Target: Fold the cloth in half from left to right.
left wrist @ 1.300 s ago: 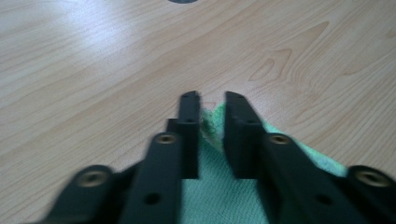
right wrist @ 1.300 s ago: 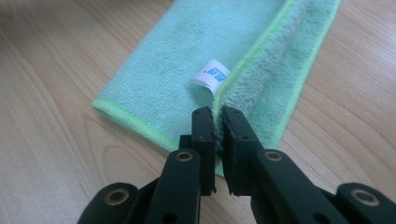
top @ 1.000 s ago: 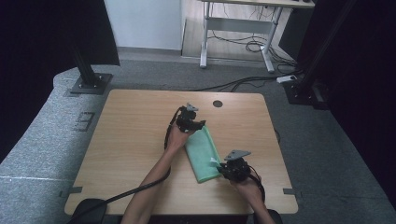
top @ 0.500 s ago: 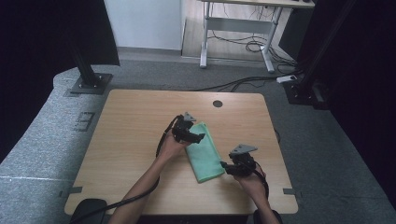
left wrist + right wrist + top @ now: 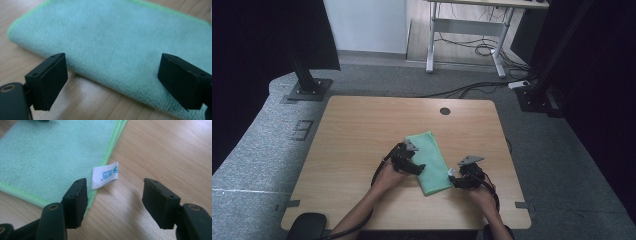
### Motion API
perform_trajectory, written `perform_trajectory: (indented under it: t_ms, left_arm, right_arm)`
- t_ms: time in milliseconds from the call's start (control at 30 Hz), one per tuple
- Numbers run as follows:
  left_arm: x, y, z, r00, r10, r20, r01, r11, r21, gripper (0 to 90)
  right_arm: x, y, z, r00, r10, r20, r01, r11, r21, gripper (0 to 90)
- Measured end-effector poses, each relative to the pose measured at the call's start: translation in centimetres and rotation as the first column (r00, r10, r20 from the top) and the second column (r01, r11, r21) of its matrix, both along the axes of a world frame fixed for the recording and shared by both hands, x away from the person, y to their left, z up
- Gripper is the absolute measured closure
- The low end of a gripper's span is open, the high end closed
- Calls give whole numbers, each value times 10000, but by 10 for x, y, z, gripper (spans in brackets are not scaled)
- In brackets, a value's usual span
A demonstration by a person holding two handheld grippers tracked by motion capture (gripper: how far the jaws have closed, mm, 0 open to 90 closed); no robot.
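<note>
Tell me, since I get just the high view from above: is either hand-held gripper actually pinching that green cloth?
Observer: No. The left hand-held gripper has its jaws spread wide, having just been opening, with the cloth lying flat beyond them.
Operator: And the other one?
Observer: The right hand-held gripper has also just been opening; its jaws press on nothing.
Operator: What is that white speck by the cloth's edge?
Observer: A small white label with blue print, sticking out from the cloth's bright green hem.
Operator: Is the cloth one layer?
Observer: It looks folded: the left gripper view shows a rounded, thick edge.
</note>
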State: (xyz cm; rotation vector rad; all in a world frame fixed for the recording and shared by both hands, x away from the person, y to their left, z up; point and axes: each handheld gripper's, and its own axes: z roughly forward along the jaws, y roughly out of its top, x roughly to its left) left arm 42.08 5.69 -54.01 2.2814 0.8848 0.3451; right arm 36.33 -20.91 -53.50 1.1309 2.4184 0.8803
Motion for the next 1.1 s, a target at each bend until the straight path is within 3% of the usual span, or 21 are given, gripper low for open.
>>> perform_trajectory:
  t_ms: [400,700,1100]
  left_arm:
    - [-1,7,-7,9986,516,114,-518,9985,156,16]
    - [3,27,-8,9963,857,-83,-857,9963,35,11]
    - [6,53,-6,9923,1230,-154,-1228,9924,123,10]
  right_arm:
    - [-3,0,-6,9990,398,-210,-387,9981,470,326]
    - [-9,21,-9,9963,856,-115,-849,9949,540,268]
    - [-10,52,-9,9942,1076,5,-1075,9931,464,225]
